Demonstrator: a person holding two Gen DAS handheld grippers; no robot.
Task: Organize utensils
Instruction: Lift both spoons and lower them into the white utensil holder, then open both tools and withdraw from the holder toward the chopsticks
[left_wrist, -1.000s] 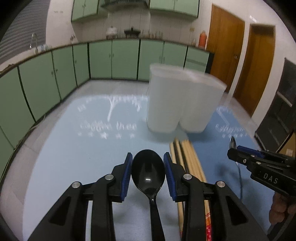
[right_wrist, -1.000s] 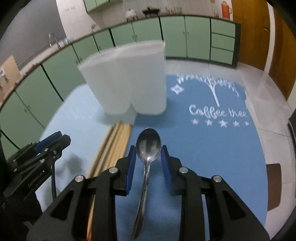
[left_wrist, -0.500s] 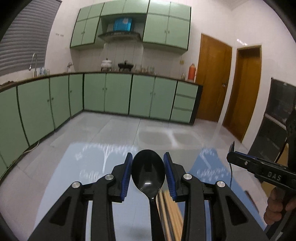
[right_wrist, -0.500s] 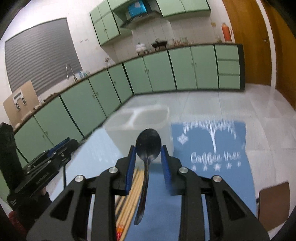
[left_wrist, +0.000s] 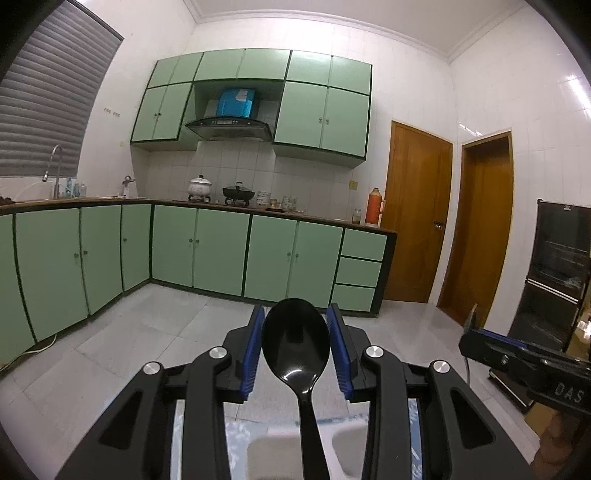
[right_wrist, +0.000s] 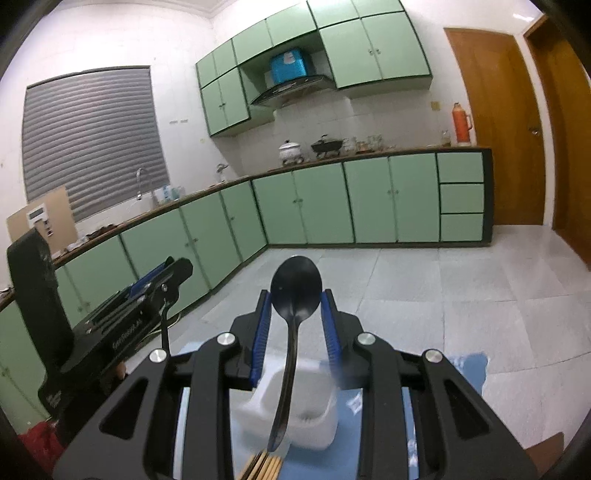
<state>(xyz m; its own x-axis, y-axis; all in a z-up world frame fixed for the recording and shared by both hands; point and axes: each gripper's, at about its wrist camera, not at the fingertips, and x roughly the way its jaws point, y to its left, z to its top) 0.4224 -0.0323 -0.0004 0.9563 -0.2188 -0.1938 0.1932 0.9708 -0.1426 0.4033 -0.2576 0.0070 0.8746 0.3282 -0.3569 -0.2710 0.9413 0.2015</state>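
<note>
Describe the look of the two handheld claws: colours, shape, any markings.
Both are matte black plastic with angular linkage arms that have triangular cut-outs and round silver pivot bolts. The left claw and the right claw each carry ribbed blue pads on the inner faces of their fingers. White lettering is printed on their sides, reading "DAS" on the right one where it shows in the left wrist view. No cables or sleeves show.

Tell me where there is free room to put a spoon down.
The blue mat right of the white holder is bare. The holder's near compartment looks empty too. Crowded: just before the holder, where chopsticks lie, and left of it, near the left gripper.
</note>
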